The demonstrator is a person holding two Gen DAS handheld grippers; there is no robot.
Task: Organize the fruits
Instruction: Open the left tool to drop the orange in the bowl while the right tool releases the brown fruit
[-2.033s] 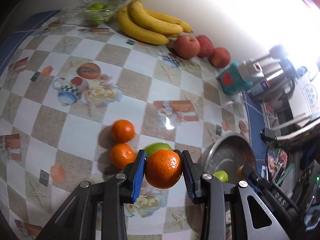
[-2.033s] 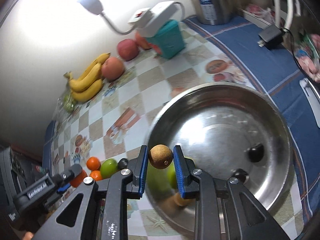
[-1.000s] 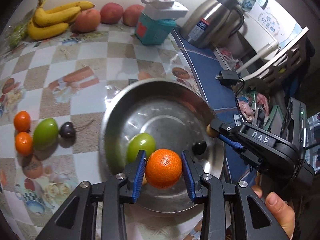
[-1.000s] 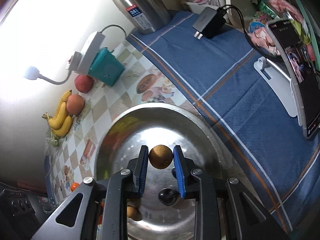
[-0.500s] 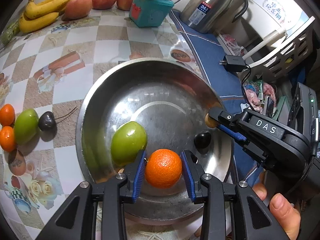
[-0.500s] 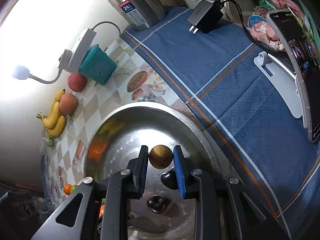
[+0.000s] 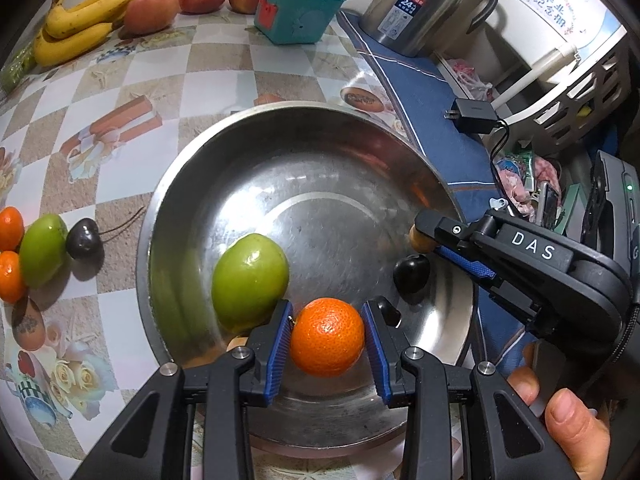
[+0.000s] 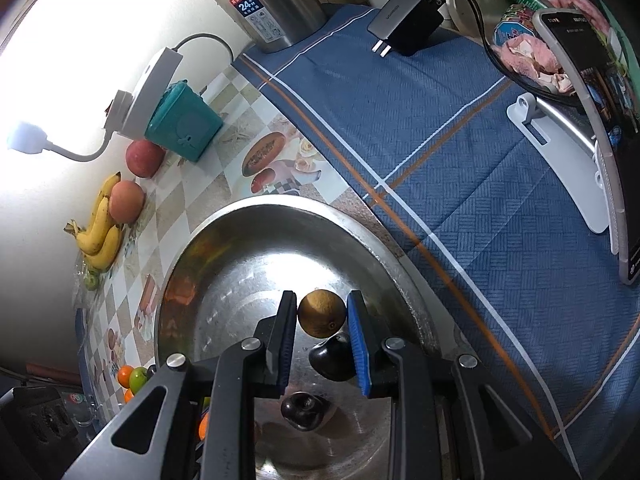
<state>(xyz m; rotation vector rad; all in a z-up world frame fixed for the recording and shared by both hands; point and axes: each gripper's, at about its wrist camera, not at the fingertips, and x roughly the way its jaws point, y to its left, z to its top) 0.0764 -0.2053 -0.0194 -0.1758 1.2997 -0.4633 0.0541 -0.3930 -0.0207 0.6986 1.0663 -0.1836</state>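
My left gripper (image 7: 326, 338) is shut on an orange (image 7: 327, 336) and holds it low over the near side of the steel bowl (image 7: 192, 168). A green fruit (image 7: 250, 282) and a dark cherry (image 7: 411, 274) lie in the bowl. My right gripper (image 8: 321, 330) is shut on a small brown round fruit (image 8: 321, 319) over the bowl's right side; it shows in the left wrist view (image 7: 424, 240) at the bowl's right rim. Two dark cherries (image 8: 332, 356) lie under it in the bowl (image 8: 360, 232).
On the checked cloth left of the bowl lie two oranges (image 7: 10, 228), a green fruit (image 7: 40, 250) and a cherry (image 7: 82, 242). Bananas (image 7: 80, 20), peaches (image 7: 150, 10), a teal box (image 7: 298, 12) and a steel kettle (image 7: 420, 4) stand at the back. A charger (image 8: 408, 20) and phone stand (image 8: 560, 168) are right.
My left gripper carried the orange from the cloth to the bowl and lowered it toward the near side. My right gripper shifted to the bowl's right side with the brown fruit.
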